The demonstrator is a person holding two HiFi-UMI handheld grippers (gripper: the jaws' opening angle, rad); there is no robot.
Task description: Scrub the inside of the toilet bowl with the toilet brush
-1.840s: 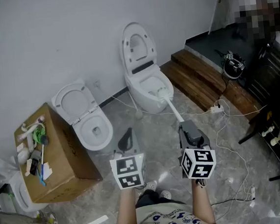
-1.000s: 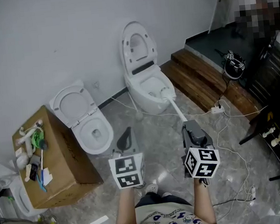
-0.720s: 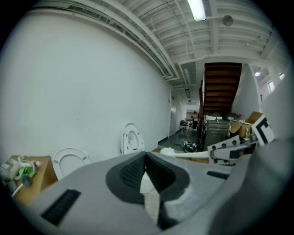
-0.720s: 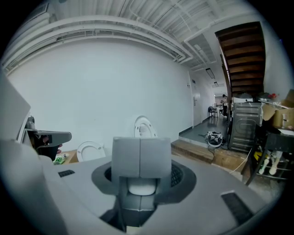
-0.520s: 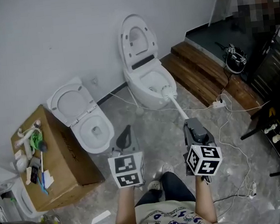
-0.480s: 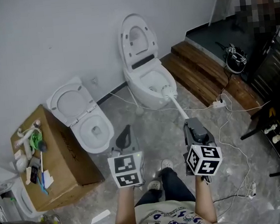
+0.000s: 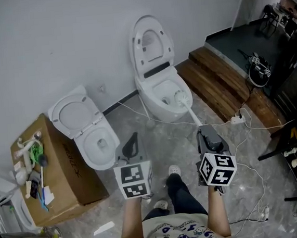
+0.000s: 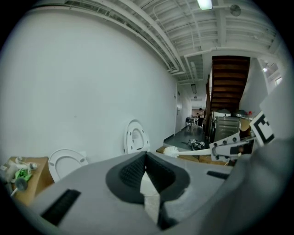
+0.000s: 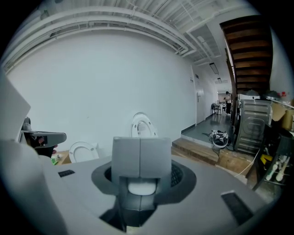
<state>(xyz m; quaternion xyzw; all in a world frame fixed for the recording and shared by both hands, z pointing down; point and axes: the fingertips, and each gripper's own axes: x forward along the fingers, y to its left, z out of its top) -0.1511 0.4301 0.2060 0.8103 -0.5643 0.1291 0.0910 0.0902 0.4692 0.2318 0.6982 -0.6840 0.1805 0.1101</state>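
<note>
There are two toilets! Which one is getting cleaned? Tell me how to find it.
Look along the white wall to the wooden steps on the right. The toilet stands right beside them. Only this one has the white brush poking into its bowl; the other toilet sits by the box and has none.

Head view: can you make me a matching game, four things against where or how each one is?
1 toilet brush
2 cardboard box
3 wooden steps
4 left gripper

A shut, empty
B in right gripper, head at far toilet bowl
C far left, by the wall
D right of that toilet

Pairs: 1-B, 2-C, 3-D, 4-A
</note>
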